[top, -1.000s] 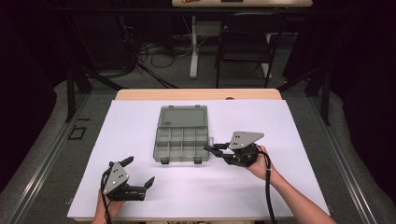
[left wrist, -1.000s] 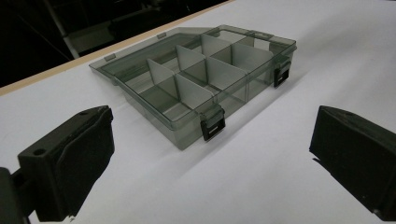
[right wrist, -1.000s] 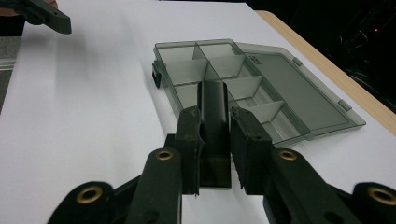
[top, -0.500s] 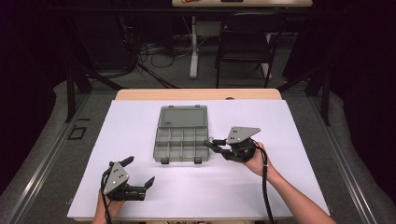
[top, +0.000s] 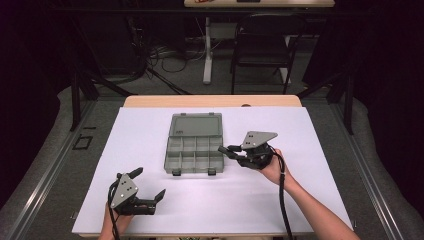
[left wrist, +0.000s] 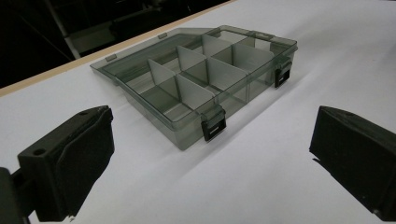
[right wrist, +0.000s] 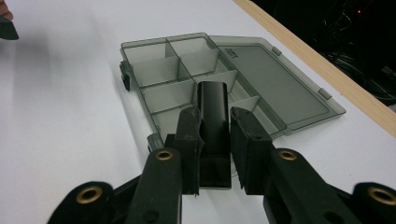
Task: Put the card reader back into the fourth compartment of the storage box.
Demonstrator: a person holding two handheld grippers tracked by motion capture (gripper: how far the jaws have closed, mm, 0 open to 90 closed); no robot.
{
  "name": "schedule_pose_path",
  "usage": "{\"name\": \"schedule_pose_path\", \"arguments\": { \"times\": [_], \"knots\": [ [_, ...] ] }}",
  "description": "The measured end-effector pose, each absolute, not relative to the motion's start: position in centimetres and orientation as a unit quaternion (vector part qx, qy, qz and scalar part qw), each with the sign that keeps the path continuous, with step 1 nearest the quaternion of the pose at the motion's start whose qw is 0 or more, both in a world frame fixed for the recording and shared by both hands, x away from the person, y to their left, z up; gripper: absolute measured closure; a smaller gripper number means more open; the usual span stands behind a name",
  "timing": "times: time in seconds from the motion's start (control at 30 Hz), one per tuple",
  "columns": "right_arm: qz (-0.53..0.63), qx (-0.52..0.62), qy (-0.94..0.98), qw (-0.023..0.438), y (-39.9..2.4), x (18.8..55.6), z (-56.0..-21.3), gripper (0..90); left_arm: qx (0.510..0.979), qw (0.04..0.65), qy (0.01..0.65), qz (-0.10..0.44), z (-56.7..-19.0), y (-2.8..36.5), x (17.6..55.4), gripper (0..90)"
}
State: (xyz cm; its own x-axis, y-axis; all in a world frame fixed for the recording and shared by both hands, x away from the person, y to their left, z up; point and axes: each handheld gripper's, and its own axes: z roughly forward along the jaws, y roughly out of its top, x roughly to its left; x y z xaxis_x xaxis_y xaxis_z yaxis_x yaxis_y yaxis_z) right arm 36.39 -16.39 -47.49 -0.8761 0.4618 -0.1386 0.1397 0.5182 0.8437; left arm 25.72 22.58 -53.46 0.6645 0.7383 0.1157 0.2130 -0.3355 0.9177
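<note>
since a second ago my right gripper (top: 231, 149) has edged toward the right rim of the organizer box (top: 194, 150), carrying a small black block (right wrist: 213, 126) pinched between its jaws, the block's far end over the nearest compartments. my left gripper (top: 148, 186) has stayed low at the near left of the white table (top: 310, 150), jaws spread wide and holding nothing, well apart from the box. i see the box mid-table, its lid (top: 195, 125) folded flat behind it, latches (left wrist: 214, 127) on the near side.
</note>
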Motion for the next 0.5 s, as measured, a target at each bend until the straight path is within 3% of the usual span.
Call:
{"name": "schedule_pose_path", "arguments": {
  "times": [0.5],
  "knots": [
    [0.454,0.187,0.853,0.176,-16.10,37.46,-47.62,73.3,0.771,0.487,0.308,0.270,-53.44,22.61,25.71,0.1]
  ]
}}
